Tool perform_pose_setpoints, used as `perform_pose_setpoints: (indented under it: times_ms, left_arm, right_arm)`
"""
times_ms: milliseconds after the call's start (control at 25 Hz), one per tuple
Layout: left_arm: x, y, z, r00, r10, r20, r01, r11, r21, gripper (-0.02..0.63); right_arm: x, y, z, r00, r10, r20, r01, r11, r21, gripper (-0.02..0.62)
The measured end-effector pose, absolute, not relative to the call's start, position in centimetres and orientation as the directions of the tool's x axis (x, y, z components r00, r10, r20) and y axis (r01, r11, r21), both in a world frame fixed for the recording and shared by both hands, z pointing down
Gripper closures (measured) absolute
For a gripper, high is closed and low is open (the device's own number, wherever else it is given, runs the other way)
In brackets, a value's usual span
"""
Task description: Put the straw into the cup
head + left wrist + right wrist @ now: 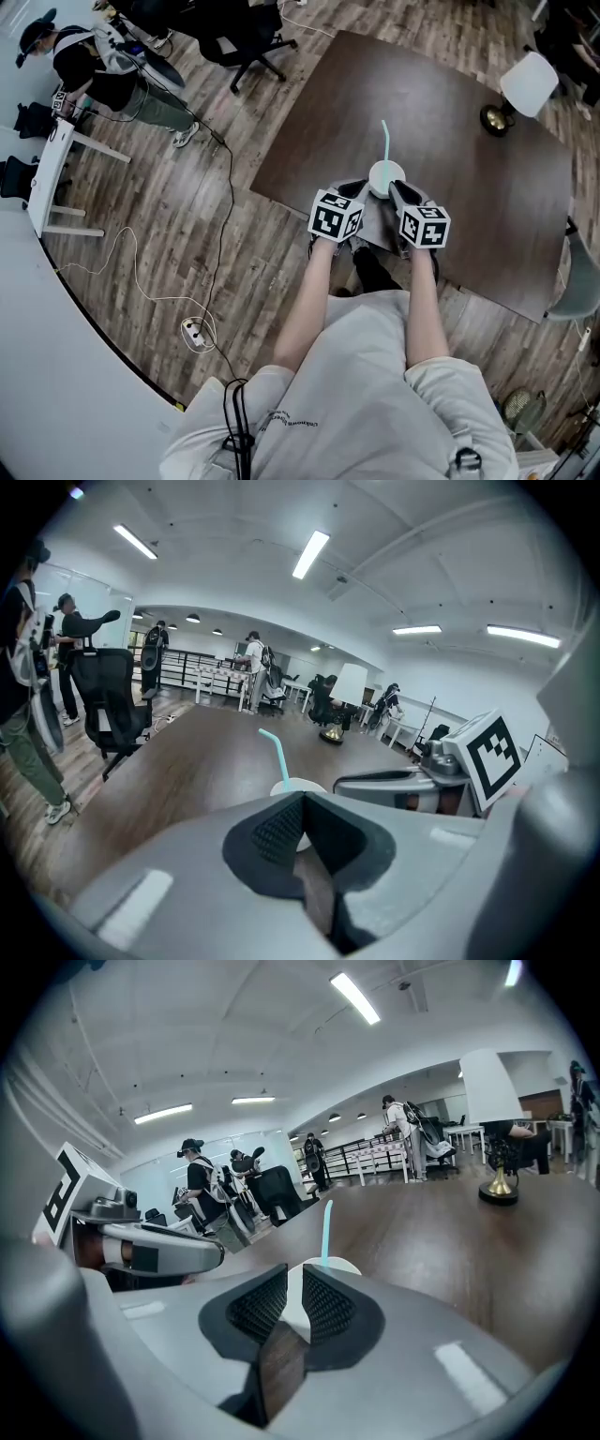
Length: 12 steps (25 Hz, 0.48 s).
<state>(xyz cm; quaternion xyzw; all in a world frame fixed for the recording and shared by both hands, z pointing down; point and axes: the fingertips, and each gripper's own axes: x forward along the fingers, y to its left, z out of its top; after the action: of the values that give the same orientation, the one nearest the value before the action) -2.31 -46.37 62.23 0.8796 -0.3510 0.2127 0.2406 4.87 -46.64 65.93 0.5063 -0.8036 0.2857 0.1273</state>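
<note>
1. Near the middle of the head view, the white cup stands on the dark tabletop, the teal straw standing in it.
2. Just lower left of the cup, the left gripper has its fingers pressed together.
3. Just lower right, the right gripper has its fingers a narrow slit apart, gripping nothing.
4. At the upper right sits a small brass-coloured object.

Light grey short-sleeved T-shirt, small dark chest print, black cable. Left hand-held gripper, right hand-held gripper: grey shells, black ribbed pads, black-and-white marker cubes.
</note>
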Motion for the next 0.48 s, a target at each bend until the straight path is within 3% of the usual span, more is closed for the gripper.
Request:
perform_pose_setpoints:
  times_ms: [480]
  left_arm:
    - [-1.4, -40.3, 62.0, 0.675, -0.501, 0.542, -0.699, -0.669, 0.252, 0.606]
  right_arm:
    - [7.2, -39.8, 66.3, -0.407, -0.779, 0.476, -0.903, 0.265, -0.338, 0.555]
